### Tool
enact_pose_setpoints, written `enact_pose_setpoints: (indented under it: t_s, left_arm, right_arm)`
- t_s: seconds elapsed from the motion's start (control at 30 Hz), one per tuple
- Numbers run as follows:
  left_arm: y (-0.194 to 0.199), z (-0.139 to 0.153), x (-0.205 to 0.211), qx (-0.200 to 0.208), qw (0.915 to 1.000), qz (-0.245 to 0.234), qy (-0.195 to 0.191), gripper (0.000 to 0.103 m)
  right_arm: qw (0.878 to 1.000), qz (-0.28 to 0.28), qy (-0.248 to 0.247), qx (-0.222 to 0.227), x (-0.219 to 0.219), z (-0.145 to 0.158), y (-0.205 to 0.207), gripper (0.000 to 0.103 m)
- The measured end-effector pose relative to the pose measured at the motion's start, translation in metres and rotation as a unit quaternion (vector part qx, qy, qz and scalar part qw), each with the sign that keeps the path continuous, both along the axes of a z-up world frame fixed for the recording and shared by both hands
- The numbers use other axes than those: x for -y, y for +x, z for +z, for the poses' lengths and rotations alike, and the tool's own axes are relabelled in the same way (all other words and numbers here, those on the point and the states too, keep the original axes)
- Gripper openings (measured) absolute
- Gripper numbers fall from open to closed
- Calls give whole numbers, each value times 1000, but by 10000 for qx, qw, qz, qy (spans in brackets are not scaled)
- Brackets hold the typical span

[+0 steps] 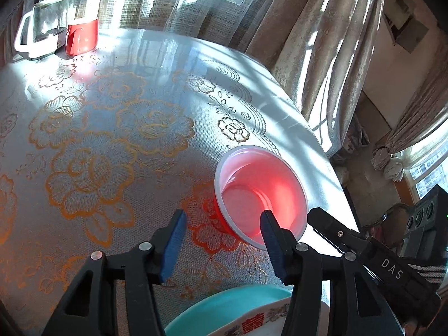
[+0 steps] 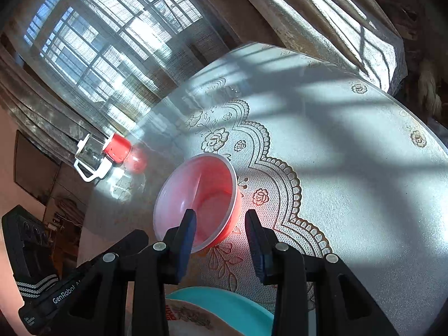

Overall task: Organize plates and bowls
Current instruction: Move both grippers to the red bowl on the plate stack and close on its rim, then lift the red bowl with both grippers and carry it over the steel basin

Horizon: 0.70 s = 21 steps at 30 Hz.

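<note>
- The red bowl (image 1: 260, 193) stands upright on the bench (image 1: 112, 140), towards its right edge, on the flowered lace cloth (sun through the curtains makes its inside glow pink).
- The left gripper (image 1: 222, 242) hovers just near of the bowl, its blue fingers (image 1: 173, 245) parted with nothing between them; the right-hand finger overlaps the bowl's near rim in its own view, and I cannot tell if it touches.
- The right gripper (image 2: 221, 242) also stands with fingers apart, gripping nothing, its left finger (image 2: 186, 247) in front of the bowl's near rim.
- Nearest of all, a teal plate (image 1: 232, 308) lies under the grippers with a patterned white dish (image 1: 268, 322) on it.
- At the far left stand a glass kettle (image 1: 42, 28) and a red mug (image 1: 82, 37), side by side.
</note>
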<state>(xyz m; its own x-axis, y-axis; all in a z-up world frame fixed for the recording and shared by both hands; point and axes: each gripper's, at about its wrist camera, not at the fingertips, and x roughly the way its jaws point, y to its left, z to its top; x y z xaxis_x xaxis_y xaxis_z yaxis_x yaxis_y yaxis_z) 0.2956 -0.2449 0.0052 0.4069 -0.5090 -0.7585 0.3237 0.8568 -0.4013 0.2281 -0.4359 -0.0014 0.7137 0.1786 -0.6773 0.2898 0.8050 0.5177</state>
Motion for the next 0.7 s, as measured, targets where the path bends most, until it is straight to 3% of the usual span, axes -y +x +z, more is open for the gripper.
enact_pose_setpoints:
  t_s: [0.03, 0.07, 0.13, 0.27, 0.37, 0.7]
  left_arm:
    - [3, -4, 4, -35, 10000, -47, 51, 52]
    - [5, -9, 8, -76, 9999, -108, 72, 41]
    - [6, -16, 13, -206, 9994, -284, -15, 22]
    - [-8, -10, 14, 145, 9990, -429, -7, 21]
    - [-17, -4, 5, 173, 9990, -394, -84, 21]
    - [-70, 35, -30, 868, 9957, -316, -3, 21]
  right_arm:
    - [10000, 21, -7, -35, 0, -2, 4, 36]
    - [10000, 47, -20, -58, 0, -3, 7, 36]
    - [9997, 195, -79, -123, -3, -8, 13, 26]
    - [9989, 262, -383, -102, -12, -6, 8, 19]
    - [9994, 257, -211, 23, -10, -1, 0, 16]
    - [9977, 502, 57, 459, -34, 23, -28, 16]
